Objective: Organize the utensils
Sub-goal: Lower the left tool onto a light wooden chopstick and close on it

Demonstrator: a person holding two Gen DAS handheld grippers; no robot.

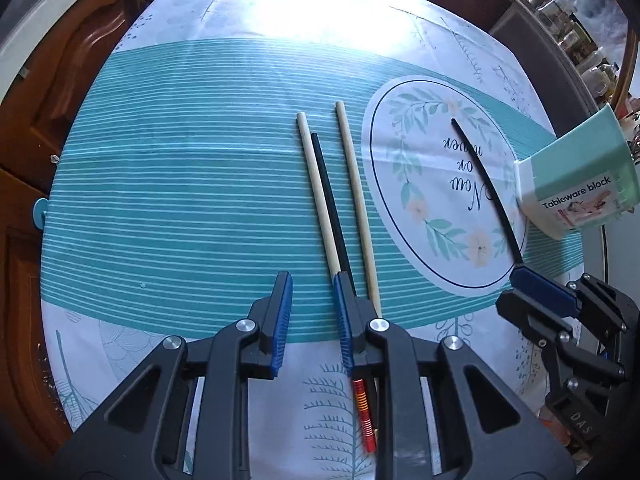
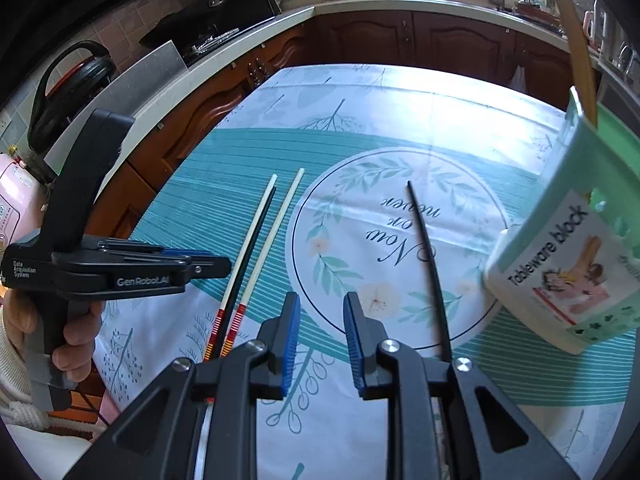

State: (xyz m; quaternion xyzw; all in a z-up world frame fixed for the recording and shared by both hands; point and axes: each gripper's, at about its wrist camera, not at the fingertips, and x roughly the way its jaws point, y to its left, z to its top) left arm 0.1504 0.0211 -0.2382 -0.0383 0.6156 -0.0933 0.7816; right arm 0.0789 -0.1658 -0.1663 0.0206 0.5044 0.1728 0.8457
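Kitchen table under a teal striped tablecloth (image 1: 180, 208), with chopsticks laid out and two handheld claws above it.

Just ahead of the left claw (image 1: 314, 320), three chopsticks lie side by side: two pale chopsticks (image 1: 320, 196) with a black chopstick (image 1: 330, 204) between them, their handle ends passing under the claw's right finger. Its blue pads stand apart with only cloth between them, pinching nothing. Off to its right, a second black chopstick (image 2: 426, 256) lies alone across the cloth's round floral print, running beside the right claw (image 2: 320, 340), whose jaws are likewise spread and empty. Further right of that claw, a mint-green utensil holder (image 2: 568, 264) labelled "Tableware block" sits at the table's edge. A hand (image 2: 68, 328) grips the left claw's handle.
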